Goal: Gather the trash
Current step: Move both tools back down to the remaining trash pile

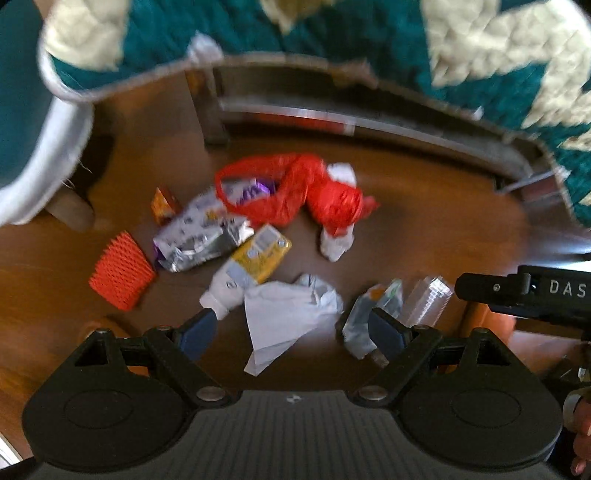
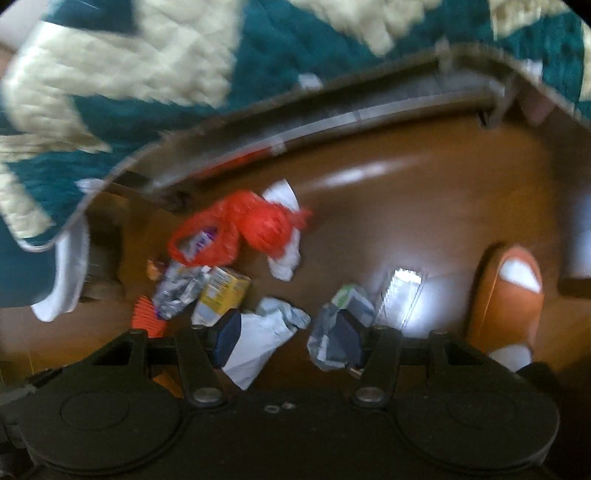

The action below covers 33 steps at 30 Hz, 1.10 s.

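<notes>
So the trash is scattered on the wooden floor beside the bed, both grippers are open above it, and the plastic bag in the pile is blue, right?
Not quite: the plastic bag is red, not blue, as the left wrist view shows. The rest holds: the trash lies on the wooden floor beside the bed, with the left gripper and right gripper open above it.

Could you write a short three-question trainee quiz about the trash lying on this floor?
1. True or false: the red plastic bag lies on a wooden floor.
2. Which lies beside the silver wrapper: A) yellow carton, B) glass bottle, C) banana?
3. Fill in: both the left tool and right tool are ____.

Key: 1 true; 2 A; 3 open.
</notes>
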Available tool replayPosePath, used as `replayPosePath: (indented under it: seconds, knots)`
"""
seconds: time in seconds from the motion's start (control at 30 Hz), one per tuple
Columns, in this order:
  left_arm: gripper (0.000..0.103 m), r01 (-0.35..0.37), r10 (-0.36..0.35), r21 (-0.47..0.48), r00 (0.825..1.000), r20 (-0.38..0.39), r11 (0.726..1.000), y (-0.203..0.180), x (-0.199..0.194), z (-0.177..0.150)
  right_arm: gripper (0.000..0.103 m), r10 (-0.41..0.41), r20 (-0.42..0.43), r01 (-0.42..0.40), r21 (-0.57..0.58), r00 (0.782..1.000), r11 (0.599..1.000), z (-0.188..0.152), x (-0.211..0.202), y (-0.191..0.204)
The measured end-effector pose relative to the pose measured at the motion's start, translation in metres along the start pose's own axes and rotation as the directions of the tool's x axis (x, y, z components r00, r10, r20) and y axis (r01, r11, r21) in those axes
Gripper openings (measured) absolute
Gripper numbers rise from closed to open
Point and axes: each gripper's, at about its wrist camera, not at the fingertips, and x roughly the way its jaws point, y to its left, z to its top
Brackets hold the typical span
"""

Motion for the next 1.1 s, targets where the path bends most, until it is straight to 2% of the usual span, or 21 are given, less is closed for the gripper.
replayPosePath:
  seconds: [0.2, 0.4, 0.6, 0.8, 0.9, 0.93, 0.97, 1.0, 1.1]
  knots:
    - [0.089, -0.019, 0.022, 0.022, 0.992, -0.121, 1.0, 0.002, 0.062, -0.002, 0.056, 0.01, -0.09, -0.007, 0.036, 0.996, 0.999, 0.007, 0.056, -0.009]
    - [0.089, -0.046, 0.06, 0.068, 0.974, -0.216, 0.997, 0.003, 0.113, -0.011, 0.056, 0.003, -0.157, 0.006, 0.06, 0.988, 0.998, 0.012, 0.105, -0.015]
    - [0.089, -0.032, 0.059, 0.103, 0.961, -0.27, 0.994, -0.001, 0.149, -0.016, 0.056, -0.017, -0.216, 0.03, 0.058, 0.976, 0.998, 0.012, 0.143, -0.018]
    - [0.088, -0.034, 0.059, 0.089, 0.951, -0.303, 0.995, 0.004, 0.176, -0.019, 0.055, -0.021, -0.251, 0.04, 0.069, 0.968, 0.997, 0.009, 0.17, -0.019]
    - [0.071, -0.023, 0.047, 0.079, 0.95, -0.308, 0.997, 0.005, 0.183, -0.018, 0.055, -0.033, -0.249, 0.048, 0.054, 0.968, 0.997, 0.01, 0.175, -0.018]
    - [0.061, -0.014, 0.036, 0.075, 0.95, -0.311, 0.997, 0.005, 0.185, -0.019, 0.055, -0.036, -0.245, 0.051, 0.052, 0.969, 0.997, 0.011, 0.176, -0.018]
    - [0.055, -0.006, 0.028, 0.07, 0.95, -0.31, 0.998, 0.005, 0.186, -0.019, 0.054, -0.038, -0.243, 0.052, 0.051, 0.969, 0.997, 0.012, 0.178, -0.018]
    - [0.053, 0.001, 0.019, 0.065, 0.952, -0.304, 0.998, 0.004, 0.188, -0.019, 0.053, -0.041, -0.242, 0.055, 0.05, 0.969, 0.997, 0.012, 0.178, -0.019]
    - [0.036, 0.037, -0.023, 0.043, 0.956, -0.292, 0.998, 0.007, 0.186, -0.017, 0.04, -0.044, -0.249, 0.057, 0.045, 0.967, 0.997, 0.013, 0.18, -0.02]
